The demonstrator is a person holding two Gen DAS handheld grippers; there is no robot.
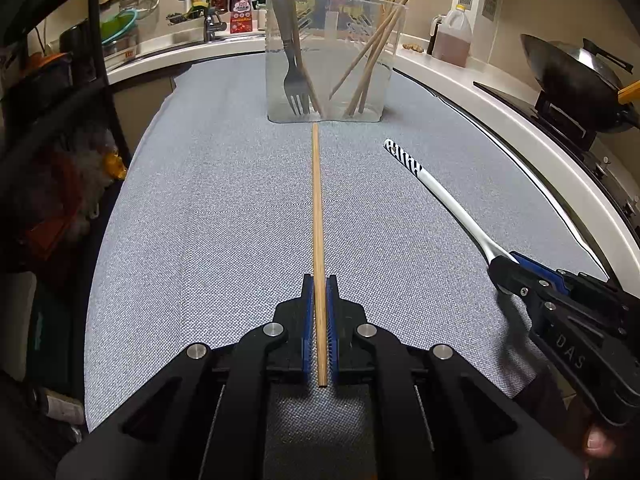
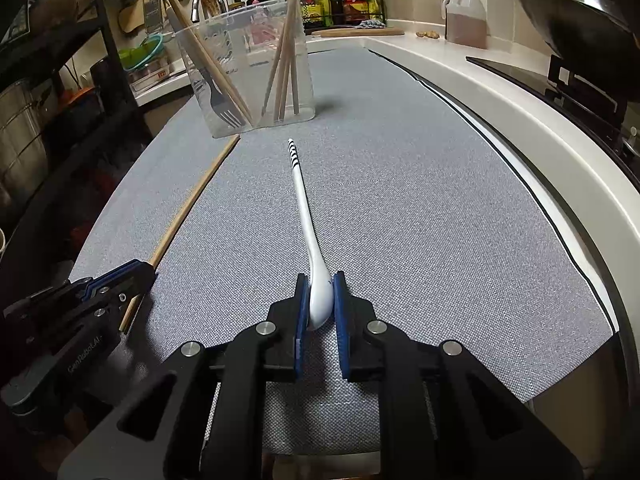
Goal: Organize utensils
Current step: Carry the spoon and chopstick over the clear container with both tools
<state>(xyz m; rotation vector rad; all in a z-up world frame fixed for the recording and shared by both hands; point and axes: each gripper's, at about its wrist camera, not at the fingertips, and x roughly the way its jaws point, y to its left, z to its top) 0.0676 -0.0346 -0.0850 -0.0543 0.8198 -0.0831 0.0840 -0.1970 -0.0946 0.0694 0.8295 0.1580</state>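
Observation:
A clear plastic holder [image 1: 332,60] stands at the far end of the grey mat and holds a metal fork [image 1: 294,80] and several wooden chopsticks [image 1: 372,52]. My left gripper [image 1: 319,284] is shut on a single wooden chopstick [image 1: 317,200] that points toward the holder, its far tip near the holder's base. My right gripper [image 2: 321,280] is shut on the bowl of a white spoon [image 2: 306,216] with a black-striped handle end, lying along the mat. The holder [image 2: 248,76] and the chopstick [image 2: 188,208] also show in the right wrist view, the spoon [image 1: 432,188] in the left.
A grey mat [image 1: 200,220] covers the counter. A white counter edge [image 1: 500,112] curves along the right. A wok [image 1: 572,76] sits on a stove at right, an oil jug [image 1: 452,36] behind it. A sink with a tap [image 1: 204,4] is at back left. A dark rack [image 1: 52,120] stands at left.

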